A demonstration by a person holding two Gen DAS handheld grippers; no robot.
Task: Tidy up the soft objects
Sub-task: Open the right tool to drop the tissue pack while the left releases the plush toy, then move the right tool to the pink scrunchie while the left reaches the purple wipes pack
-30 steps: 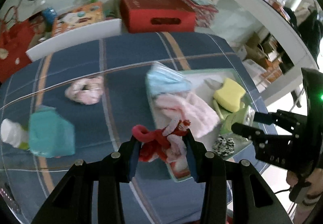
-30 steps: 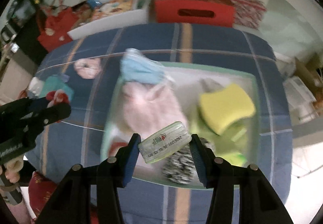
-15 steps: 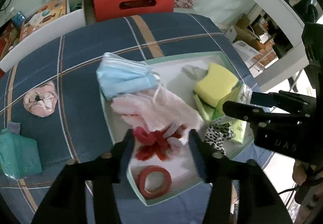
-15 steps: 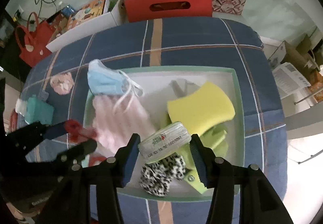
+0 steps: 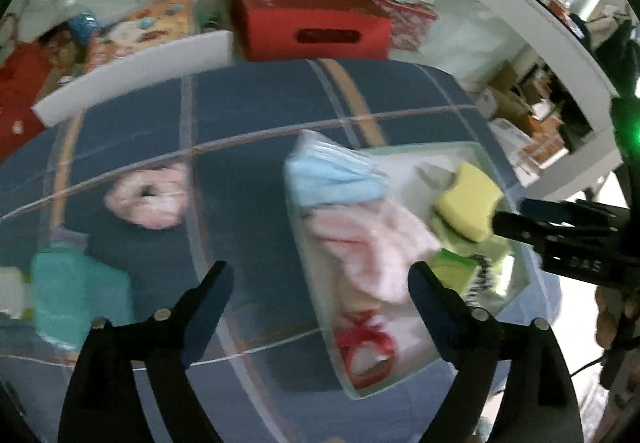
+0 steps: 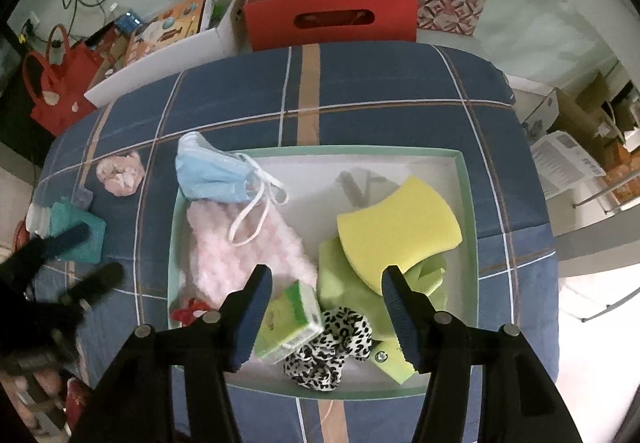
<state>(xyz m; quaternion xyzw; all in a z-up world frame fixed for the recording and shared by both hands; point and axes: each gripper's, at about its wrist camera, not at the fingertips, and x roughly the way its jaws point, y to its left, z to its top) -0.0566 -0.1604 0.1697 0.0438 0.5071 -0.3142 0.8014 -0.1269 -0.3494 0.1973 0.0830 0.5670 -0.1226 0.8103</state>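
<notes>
Both my grippers are opening and empty. The tissue pack (image 6: pixel 290 325) lies released in the tray (image 6: pixel 468 211) under the right gripper (image 6: pixel 326 307). Risk: the left gripper (image 5: pixel 320 297), blurred, could clip the tray's near wall and shift it; the pink scrunchie (image 5: pixel 150 199) remains outside, ahead-left.

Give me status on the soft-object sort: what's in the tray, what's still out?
Done: mask, pink cloth, yellow sponge, leopard scrunchie, red scrunchie and tissue pack lie in the tray. In hand: nothing; left gripper and right gripper are both opening, pads clear. Left: pink scrunchie and teal pack sit on the cloth outside.
</notes>
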